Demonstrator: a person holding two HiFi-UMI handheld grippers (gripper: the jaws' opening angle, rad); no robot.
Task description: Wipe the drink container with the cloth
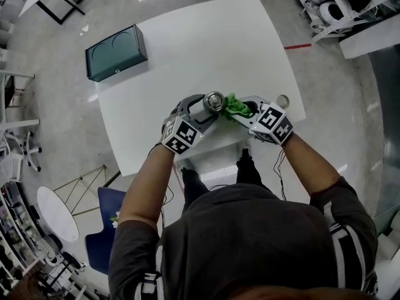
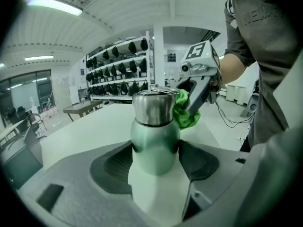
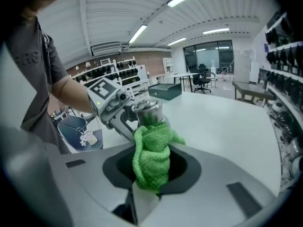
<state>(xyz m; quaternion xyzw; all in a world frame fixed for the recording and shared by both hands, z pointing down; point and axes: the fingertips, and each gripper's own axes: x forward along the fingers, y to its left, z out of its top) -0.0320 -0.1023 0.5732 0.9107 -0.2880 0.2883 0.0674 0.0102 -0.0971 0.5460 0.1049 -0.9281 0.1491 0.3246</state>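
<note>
A pale green metal bottle (image 2: pixel 154 143) with a steel cap (image 1: pixel 214 100) stands upright between the jaws of my left gripper (image 1: pixel 206 109), which is shut on its body. My right gripper (image 1: pixel 245 110) is shut on a bright green cloth (image 3: pixel 151 157). The cloth (image 1: pixel 235 106) presses against the bottle's right side, just below the cap (image 3: pixel 147 110). In the left gripper view the cloth (image 2: pixel 185 111) sits behind the bottle with the right gripper (image 2: pixel 198 74) above it. Both grippers hover over the near edge of the white table (image 1: pixel 194 55).
A dark green case (image 1: pixel 116 52) lies at the table's far left corner. A roll of tape (image 1: pixel 283 100) sits near the table's right edge. A blue chair (image 1: pixel 103 230) stands on the floor at the left. Shelving with dark items lines the far wall (image 2: pixel 118 67).
</note>
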